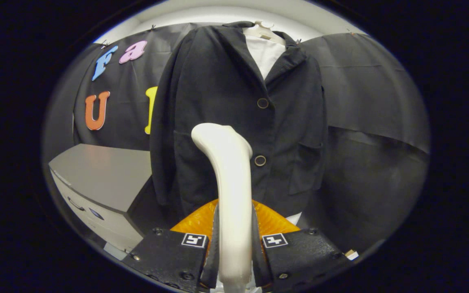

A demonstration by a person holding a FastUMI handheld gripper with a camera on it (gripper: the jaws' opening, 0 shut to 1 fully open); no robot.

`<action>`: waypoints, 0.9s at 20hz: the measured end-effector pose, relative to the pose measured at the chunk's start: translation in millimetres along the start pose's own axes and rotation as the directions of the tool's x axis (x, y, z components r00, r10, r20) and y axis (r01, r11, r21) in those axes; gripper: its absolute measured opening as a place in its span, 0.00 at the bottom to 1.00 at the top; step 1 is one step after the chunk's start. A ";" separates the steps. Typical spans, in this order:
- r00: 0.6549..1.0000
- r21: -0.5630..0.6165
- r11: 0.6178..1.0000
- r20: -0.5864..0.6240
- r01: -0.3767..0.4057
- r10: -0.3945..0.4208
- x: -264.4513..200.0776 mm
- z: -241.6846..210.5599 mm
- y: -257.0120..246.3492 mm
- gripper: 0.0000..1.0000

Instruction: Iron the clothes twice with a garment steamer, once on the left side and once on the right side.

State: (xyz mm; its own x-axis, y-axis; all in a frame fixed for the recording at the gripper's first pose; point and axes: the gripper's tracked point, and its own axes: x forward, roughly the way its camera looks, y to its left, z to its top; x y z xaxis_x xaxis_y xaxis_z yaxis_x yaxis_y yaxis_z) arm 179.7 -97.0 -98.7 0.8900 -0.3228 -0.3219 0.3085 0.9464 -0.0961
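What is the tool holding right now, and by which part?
The tool is shut on the steamer, gripping its handle low down, with the head up by the jacket.

Light falls from above at twelve o'clock, where the white ceiling (202,12) glares. The dark jacket (234,122) loses fabric detail in shadow. Fisheye bending curves everything outward; focus stays fairly sharp.

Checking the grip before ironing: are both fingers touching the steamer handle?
Touching. The gripper view shows the gripper shut on the steamer handle, both fingers pressed against its sides.
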 end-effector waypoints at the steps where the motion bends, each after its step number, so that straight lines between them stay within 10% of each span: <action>1: 1.000 -0.002 1.000 -0.009 0.002 -0.002 1.2 -2.8 -0.7 0.37; 18: 0.969 -0.069 0.997 -0.243 0.031 -0.047 8.2 -128.3 -1.4 0.37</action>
State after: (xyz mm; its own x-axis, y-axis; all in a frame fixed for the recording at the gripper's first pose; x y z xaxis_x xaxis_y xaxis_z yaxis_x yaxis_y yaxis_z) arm 143.5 -99.1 -222.0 0.7662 -0.3538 -0.5365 0.3117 0.9346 -0.1711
